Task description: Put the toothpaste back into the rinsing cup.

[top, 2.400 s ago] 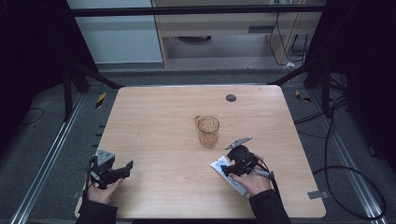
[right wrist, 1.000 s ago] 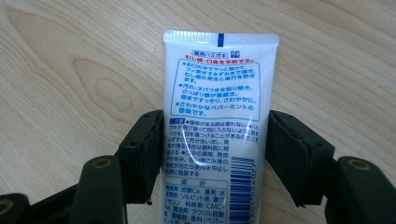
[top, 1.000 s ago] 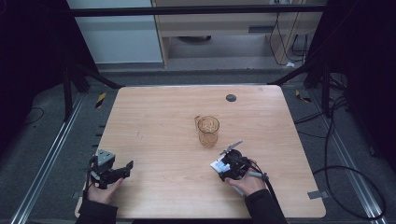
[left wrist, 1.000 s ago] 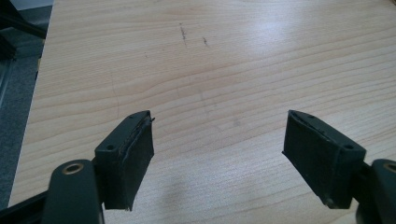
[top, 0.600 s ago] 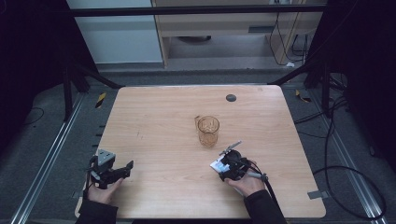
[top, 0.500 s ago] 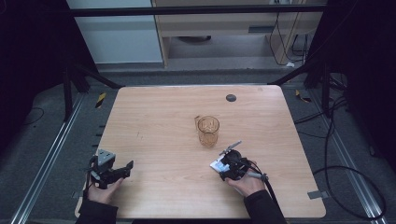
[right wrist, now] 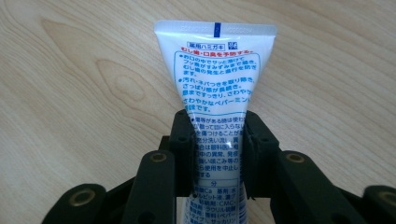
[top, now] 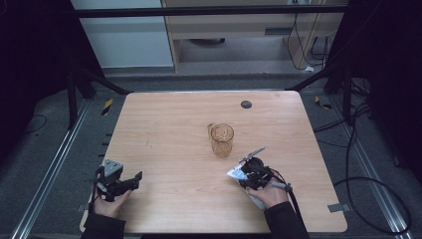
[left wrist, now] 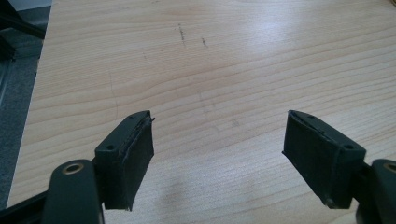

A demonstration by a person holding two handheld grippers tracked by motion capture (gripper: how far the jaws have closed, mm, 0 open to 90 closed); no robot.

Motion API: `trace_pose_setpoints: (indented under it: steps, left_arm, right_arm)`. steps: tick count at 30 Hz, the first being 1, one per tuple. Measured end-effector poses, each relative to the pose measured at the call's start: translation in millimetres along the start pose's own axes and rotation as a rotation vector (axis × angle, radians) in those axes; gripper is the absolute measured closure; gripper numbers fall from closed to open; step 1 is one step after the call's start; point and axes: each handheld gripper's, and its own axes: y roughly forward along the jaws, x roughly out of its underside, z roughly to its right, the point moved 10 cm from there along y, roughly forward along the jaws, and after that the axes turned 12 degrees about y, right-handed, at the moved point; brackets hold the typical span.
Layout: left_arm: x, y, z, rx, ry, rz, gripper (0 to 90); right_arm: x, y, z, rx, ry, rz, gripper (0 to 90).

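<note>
Dark sleeves (top: 281, 221) are worn on both forearms. Black jaws with brass-ringed screw holes are seen on the left gripper (left wrist: 224, 158) and the right gripper (right wrist: 218, 154). A grey plate (top: 112, 168) tops the left one.

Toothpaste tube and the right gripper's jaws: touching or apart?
Touching. The right gripper view shows the right gripper with both jaws pressed against the sides of the toothpaste tube.

The left gripper (left wrist: 217, 154) had its two black jaws spread wide apart, with nothing between them. Bare wooden table (left wrist: 224, 60) lay under and beyond the jaws, with a few faint dark scratches (left wrist: 181, 33) ahead of the left jaw. Grey floor (left wrist: 16, 88) showed past the table's edge, left of the left jaw.
</note>
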Motion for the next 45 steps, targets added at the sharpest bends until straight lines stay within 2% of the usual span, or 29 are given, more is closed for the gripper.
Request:
trace_pose_setpoints:
  steps: [4,5,8,9,14,19,28,29,30,32,34,37,38,45]
  left_arm:
    - [-0.2,0.1,0.2,0.001,0.000,0.001,23.1]
    - [-0.2,-0.1,0.0,0.001,-0.001,0.002,23.1]
    - [-0.5,-0.5,-0.2,0.000,-0.001,0.003,23.1]
    - [-0.5,-0.5,-0.3,0.000,-0.002,0.003,23.1]
    - [-0.7,-0.4,0.2,-0.001,-0.001,0.003,23.1]
    - [-0.8,-0.7,0.5,0.000,-0.001,0.004,23.1]
    - [-0.7,-0.8,0.3,0.000,-0.001,0.005,23.1]
    - [-0.7,-0.8,0.3,0.000,-0.001,0.005,23.1]
    - [-0.8,-0.8,0.5,0.001,-0.001,0.005,23.1]
    - [-0.9,-0.8,0.5,0.001,-0.001,0.006,23.1]
    - [-0.7,-0.8,0.0,0.000,-0.002,0.006,23.1]
    - [-0.7,-0.8,-0.2,0.000,-0.004,0.007,23.1]
    - [-0.8,-1.1,-0.4,0.000,-0.005,0.008,23.1]
    - [-0.7,-1.2,-0.8,0.000,-0.008,0.009,23.1]
  right_arm:
    - [-4.1,-8.8,0.6,-0.014,0.004,0.033,71.7]
    - [-8.9,-15.9,1.3,-0.024,0.003,0.072,72.4]
    - [-12.9,-22.1,0.8,-0.032,0.015,0.103,72.8]
    - [-18.5,-30.9,0.3,-0.046,0.026,0.144,73.1]
    - [-33.5,-48.5,-2.1,-0.085,0.045,0.247,73.3]
    - [-54.4,-64.6,-4.9,-0.117,0.070,0.391,73.2]
    - [-87.3,-90.3,-8.6,-0.128,0.137,0.602,73.1]
    - [-87.3,-90.3,-8.6,-0.128,0.137,0.602,73.1]
    - [-95.7,-96.6,-8.6,-0.127,0.156,0.658,73.0]
    - [-98.3,-98.3,-8.8,-0.127,0.162,0.672,73.0]
    - [-109.2,-104.5,-9.7,-0.129,0.184,0.725,72.9]
    - [-115.5,-107.2,-10.1,-0.133,0.195,0.748,72.9]
    - [-123.6,-109.0,-10.4,-0.133,0.210,0.773,72.8]
    - [-146.5,-113.5,-8.0,-0.136,0.241,0.859,72.9]
